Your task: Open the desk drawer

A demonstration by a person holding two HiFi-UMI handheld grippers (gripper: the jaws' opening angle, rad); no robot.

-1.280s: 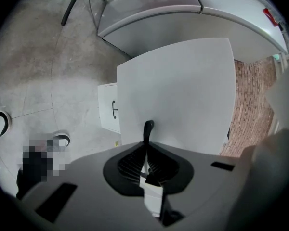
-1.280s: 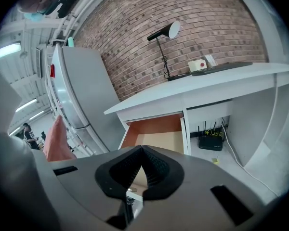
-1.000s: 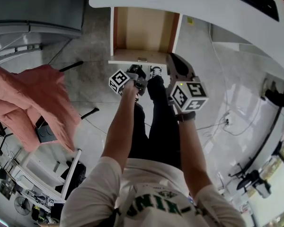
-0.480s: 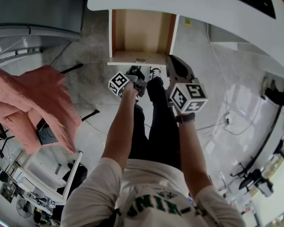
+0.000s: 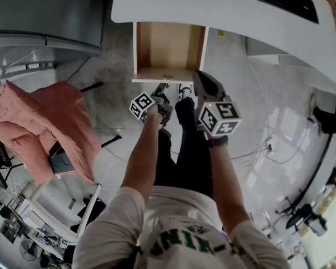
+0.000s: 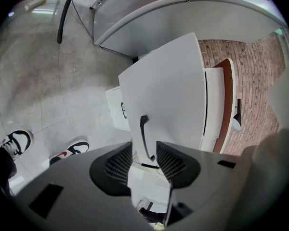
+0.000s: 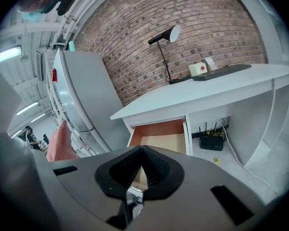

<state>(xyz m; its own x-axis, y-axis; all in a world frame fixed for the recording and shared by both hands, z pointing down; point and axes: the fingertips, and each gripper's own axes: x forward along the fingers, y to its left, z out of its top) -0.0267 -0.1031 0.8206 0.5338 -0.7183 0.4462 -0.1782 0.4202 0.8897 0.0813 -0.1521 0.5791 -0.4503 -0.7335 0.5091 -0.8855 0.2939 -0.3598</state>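
One has just opened: left tool (image 6: 144, 152), drawer handle (image 6: 143, 133) loose between its jaws; right tool (image 7: 141, 153) closed, empty.

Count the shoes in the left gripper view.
2. Both stand on the floor at the lower left: one shoe by the picture's edge, the other to its right. No others seem hidden.

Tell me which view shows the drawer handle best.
The left gripper view: the drawer handle sits close and central, whole. The head view shows it tiny; the right gripper view shows only the open drawer.
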